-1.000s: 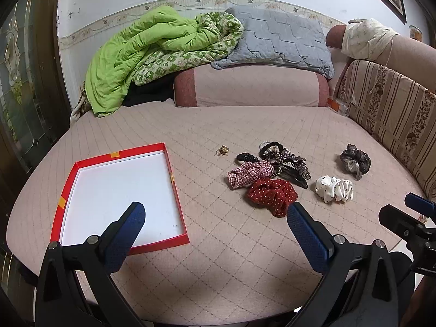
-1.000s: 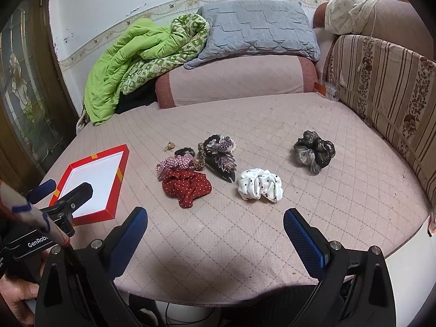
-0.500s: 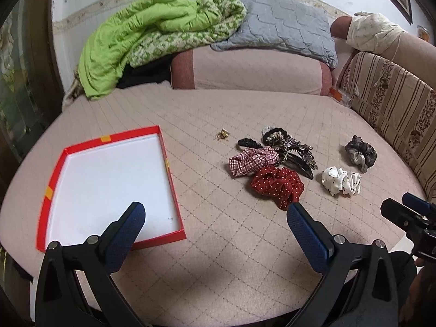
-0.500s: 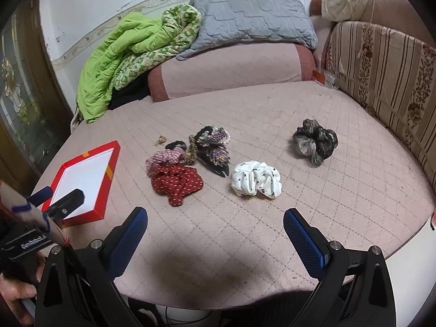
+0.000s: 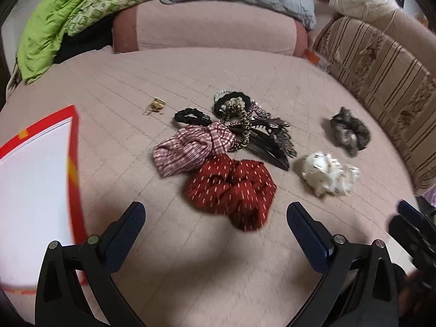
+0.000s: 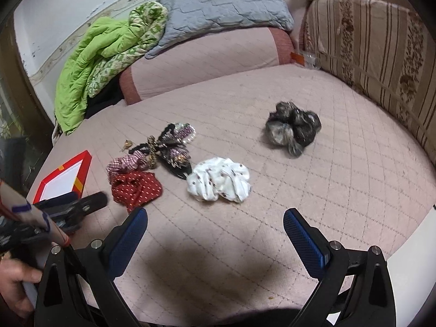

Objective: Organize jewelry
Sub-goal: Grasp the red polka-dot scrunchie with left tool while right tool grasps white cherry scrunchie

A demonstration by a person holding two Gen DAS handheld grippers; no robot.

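A red dotted scrunchie [image 5: 231, 188] [image 6: 136, 188] lies just ahead of my open, empty left gripper [image 5: 215, 218]. Behind it lie a pink plaid scrunchie [image 5: 190, 150] and a tangle of black hair ties and clips [image 5: 250, 125] [image 6: 171, 147]. A small gold clip [image 5: 156, 105] lies apart at the back left. A white scrunchie [image 5: 327, 175] [image 6: 218, 182] lies ahead of my open, empty right gripper [image 6: 215, 220]. A dark grey scrunchie [image 5: 350, 132] [image 6: 293, 126] lies at the right. A red-rimmed white tray [image 5: 73, 163] [image 6: 79, 171] is at the left.
Everything lies on a pink quilted bed [image 6: 327, 190]. A green quilt [image 6: 103, 54], a grey pillow [image 6: 218, 2] and a pink bolster [image 5: 204, 27] line the back. A striped sofa back [image 6: 381, 54] bounds the right side. The bed's front edge is near both grippers.
Both grippers have moved forward and lower toward the hair accessories. The left gripper has closed in on the red scrunchie and the tray has slid to its left edge.
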